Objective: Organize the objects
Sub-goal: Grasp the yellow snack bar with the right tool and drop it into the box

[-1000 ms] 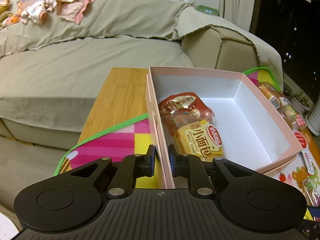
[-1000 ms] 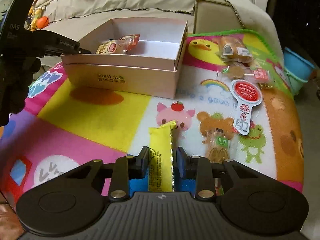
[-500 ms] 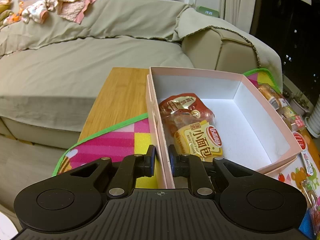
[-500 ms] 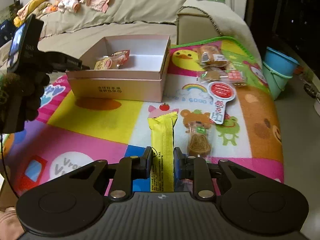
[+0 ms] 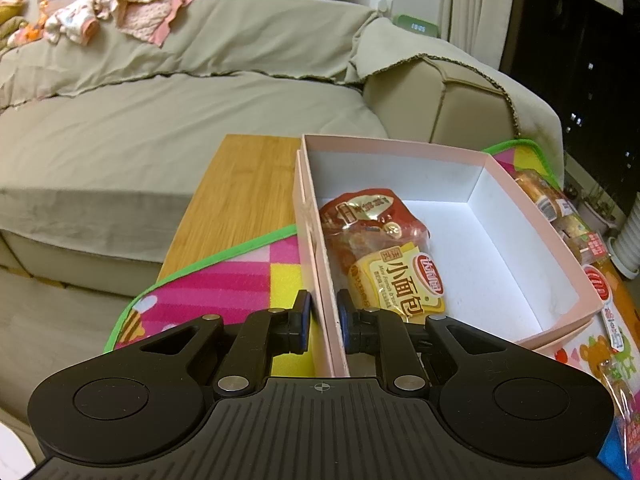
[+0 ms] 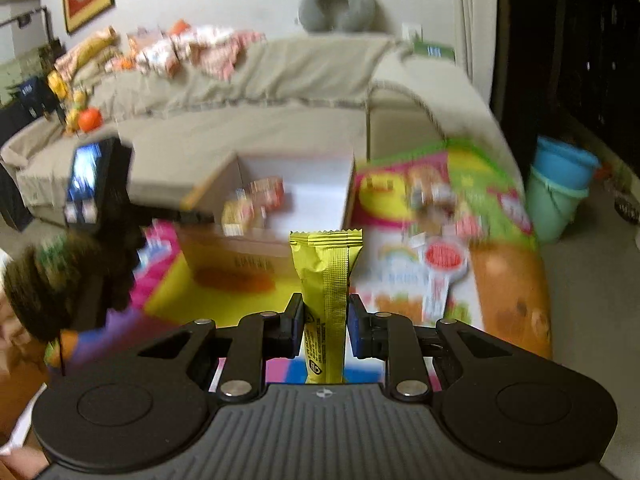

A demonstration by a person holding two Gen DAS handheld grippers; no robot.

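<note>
My left gripper (image 5: 323, 322) is shut on the near wall of the pink box (image 5: 326, 280), one finger outside, one inside. The box holds a red snack bag (image 5: 368, 220) and a yellow bread pack (image 5: 400, 280). My right gripper (image 6: 323, 326) is shut on a yellow snack bar (image 6: 326, 276) and holds it up above the mat, in front of the pink box (image 6: 280, 200). The left gripper (image 6: 100, 184) shows at the left of the blurred right wrist view.
A colourful play mat (image 5: 224, 280) covers a wooden table (image 5: 244, 184). Several wrapped snacks (image 5: 560, 216) and a red-and-white tag (image 6: 444, 260) lie on the mat right of the box. A beige sofa (image 5: 160, 120) stands behind. A blue bucket (image 6: 560, 184) sits at the right.
My right gripper has lifted the yellow snack bar off the mat and tilted up towards the box. The left gripper stays clamped on the box wall.
</note>
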